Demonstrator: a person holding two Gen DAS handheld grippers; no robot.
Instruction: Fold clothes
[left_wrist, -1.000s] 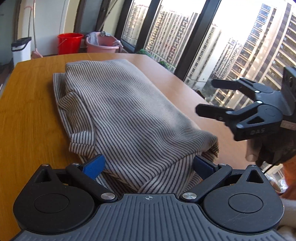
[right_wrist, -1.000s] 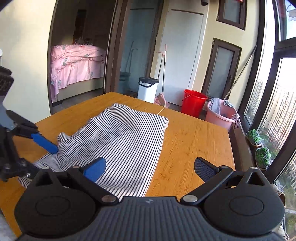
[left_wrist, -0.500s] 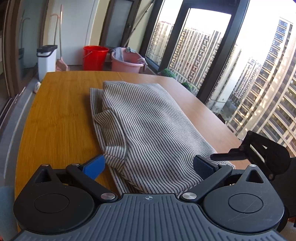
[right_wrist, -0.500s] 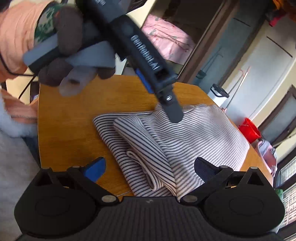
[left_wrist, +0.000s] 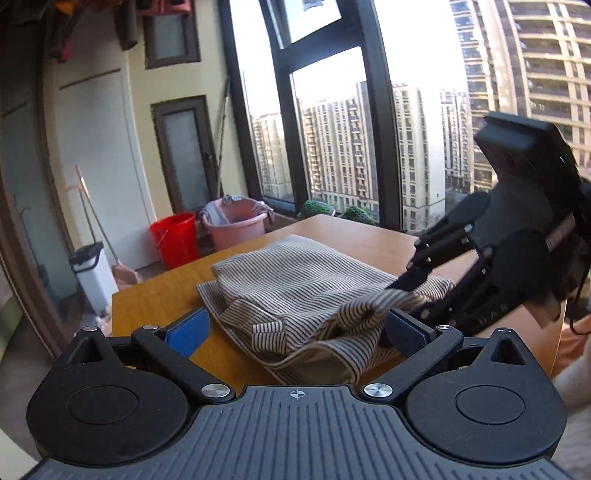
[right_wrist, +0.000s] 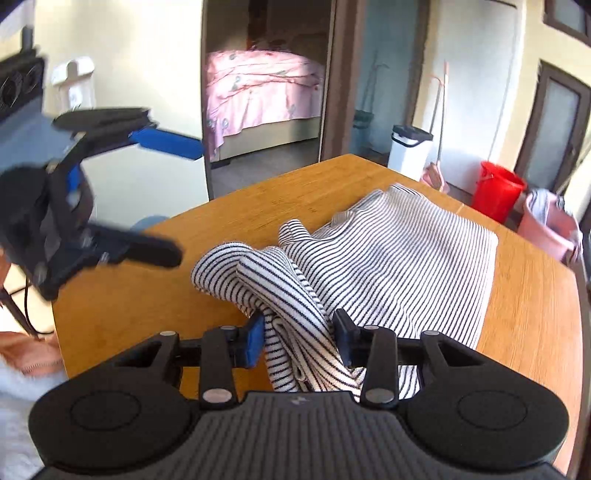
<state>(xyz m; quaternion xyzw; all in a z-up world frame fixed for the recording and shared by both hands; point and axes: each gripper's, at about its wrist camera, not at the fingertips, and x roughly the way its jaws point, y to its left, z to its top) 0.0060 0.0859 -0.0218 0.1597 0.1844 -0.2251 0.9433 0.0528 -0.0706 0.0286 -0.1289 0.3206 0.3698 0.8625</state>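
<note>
A striped garment (left_wrist: 295, 280) (right_wrist: 406, 251) lies partly folded on the wooden table (left_wrist: 159, 295) (right_wrist: 295, 192). My right gripper (right_wrist: 299, 341) is closing its jaws, and a bunched fold of the near corner fills the gap, pressed by both pads. In the left wrist view the right gripper (left_wrist: 402, 295) pinches that raised corner at the right. My left gripper (left_wrist: 295, 328) stands wide open just above the near edge of the cloth. Seen from the right wrist, the left gripper (right_wrist: 186, 201) hangs in the air at the left, holding nothing.
A red bucket (left_wrist: 177, 240) (right_wrist: 498, 188), a pink basin (left_wrist: 236, 225) and a white bin (left_wrist: 92, 273) stand on the floor beyond the table's far end. Tall windows run along the right side. A doorway shows a pink bed (right_wrist: 258, 88).
The right gripper came down onto the garment's near corner and closed on a fold. The left gripper rose, rolled and drew back off the cloth, still open.
</note>
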